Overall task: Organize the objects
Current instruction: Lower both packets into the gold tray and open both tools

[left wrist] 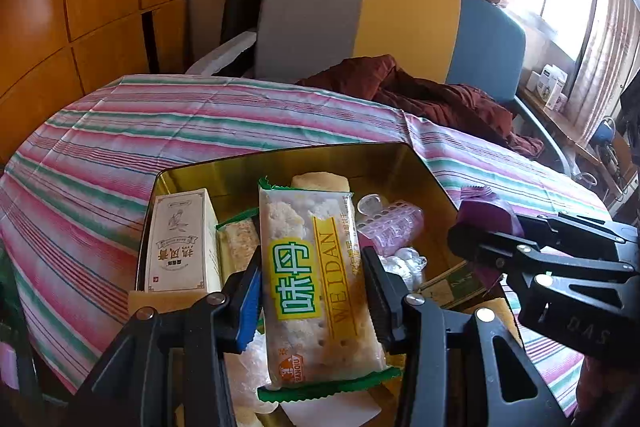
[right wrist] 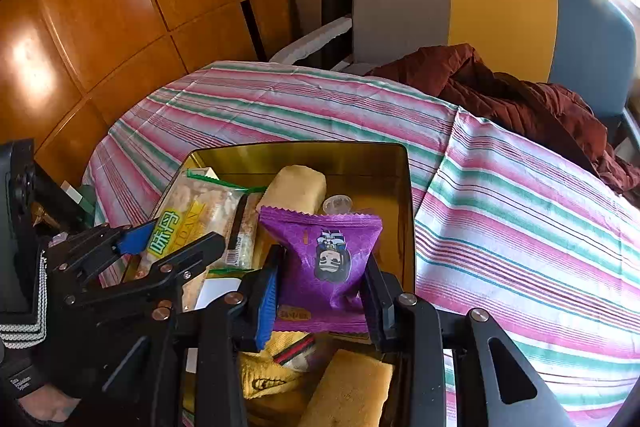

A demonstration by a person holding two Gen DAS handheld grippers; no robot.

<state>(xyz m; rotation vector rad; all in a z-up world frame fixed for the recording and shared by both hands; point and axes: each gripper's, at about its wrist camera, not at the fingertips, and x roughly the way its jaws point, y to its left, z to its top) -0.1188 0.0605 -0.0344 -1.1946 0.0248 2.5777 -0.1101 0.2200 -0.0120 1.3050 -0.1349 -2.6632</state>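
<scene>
My left gripper (left wrist: pixel 310 291) is shut on a clear cracker packet (left wrist: pixel 316 291) with green ends and a yellow "WEIDAN" label, held over the gold tin (left wrist: pixel 280 163). My right gripper (right wrist: pixel 322 291) is shut on a purple snack packet (right wrist: pixel 324 259) with a cartoon figure, held above the tin's (right wrist: pixel 408 195) near right part. The right gripper also shows at the right of the left wrist view (left wrist: pixel 476 243). The left gripper and its cracker packet (right wrist: pixel 188 223) show at the left of the right wrist view.
The tin holds a white box (left wrist: pixel 180 243), a pink plastic item (left wrist: pixel 394 227), a beige roll (right wrist: pixel 296 187) and other wrapped snacks. It sits on a striped cloth (left wrist: pixel 200 123). A dark red garment (left wrist: pixel 432 95) lies on a chair behind.
</scene>
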